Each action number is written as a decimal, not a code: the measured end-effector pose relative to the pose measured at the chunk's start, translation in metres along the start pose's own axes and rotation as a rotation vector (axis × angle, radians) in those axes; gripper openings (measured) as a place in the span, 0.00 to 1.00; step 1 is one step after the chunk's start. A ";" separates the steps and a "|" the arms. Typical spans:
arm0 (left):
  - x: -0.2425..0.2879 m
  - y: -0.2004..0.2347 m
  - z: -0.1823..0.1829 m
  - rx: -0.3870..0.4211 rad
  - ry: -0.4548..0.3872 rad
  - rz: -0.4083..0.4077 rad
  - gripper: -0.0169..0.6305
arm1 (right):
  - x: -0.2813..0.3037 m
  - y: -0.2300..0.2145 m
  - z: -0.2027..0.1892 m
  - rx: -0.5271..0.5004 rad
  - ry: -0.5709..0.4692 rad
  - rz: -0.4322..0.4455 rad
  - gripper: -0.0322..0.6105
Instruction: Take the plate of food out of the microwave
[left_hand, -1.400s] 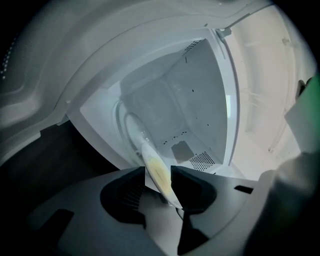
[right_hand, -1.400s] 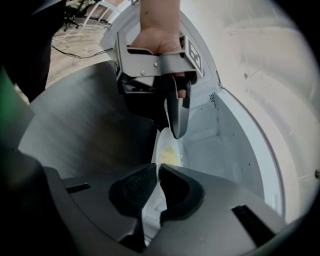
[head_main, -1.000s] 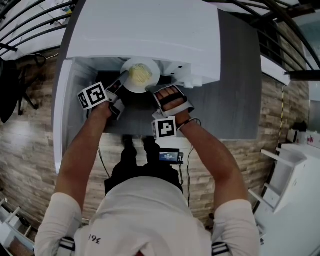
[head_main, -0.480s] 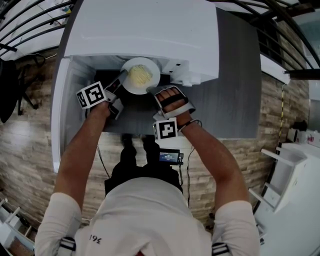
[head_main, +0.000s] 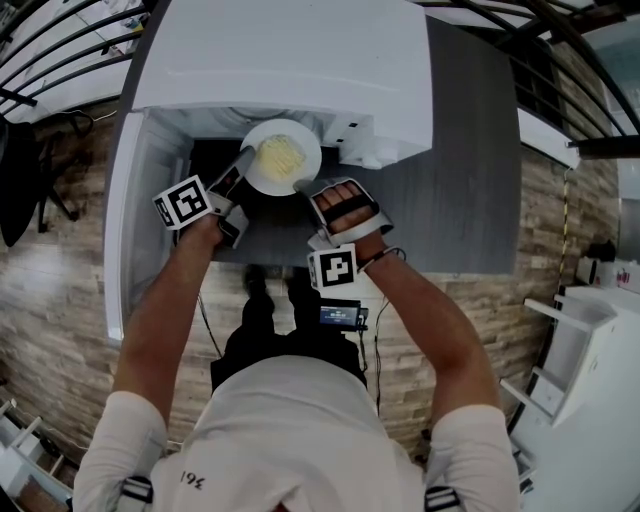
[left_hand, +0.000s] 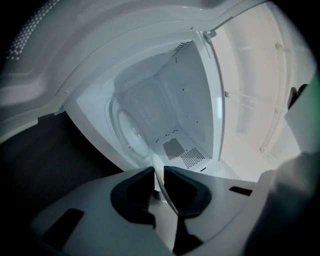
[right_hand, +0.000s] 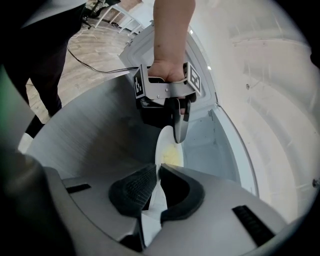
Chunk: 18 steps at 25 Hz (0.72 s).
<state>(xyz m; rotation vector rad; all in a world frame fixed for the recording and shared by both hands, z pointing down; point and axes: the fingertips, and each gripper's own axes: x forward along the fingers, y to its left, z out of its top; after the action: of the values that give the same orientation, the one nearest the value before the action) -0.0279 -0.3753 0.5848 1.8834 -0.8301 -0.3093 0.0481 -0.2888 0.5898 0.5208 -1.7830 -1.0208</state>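
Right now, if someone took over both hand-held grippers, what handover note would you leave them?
Left hand-held gripper: jaws have just closed on the left rim of the plate; gripping.
Right hand-held gripper: shut on the plate's near-right rim.
Plate, with yellow food, is at the mouth of the microwave; door open to the left; turntable inside is bare.
Done: plate gripped on both sides, off the turntable.
Left: draw it fully clear, keep it level, probably set it on the grey counter.
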 end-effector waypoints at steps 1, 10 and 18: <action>-0.004 -0.001 -0.001 0.008 0.001 0.013 0.12 | -0.004 0.000 0.002 0.004 -0.002 -0.002 0.09; -0.042 -0.033 -0.011 0.016 -0.013 0.061 0.12 | -0.050 -0.008 0.020 0.014 0.003 -0.040 0.09; -0.065 -0.065 -0.018 0.001 -0.015 0.051 0.12 | -0.087 -0.021 0.034 -0.002 -0.014 -0.080 0.09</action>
<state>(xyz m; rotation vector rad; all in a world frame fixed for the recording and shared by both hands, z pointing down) -0.0395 -0.3032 0.5266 1.8600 -0.8874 -0.2921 0.0526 -0.2236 0.5196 0.5889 -1.7856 -1.0834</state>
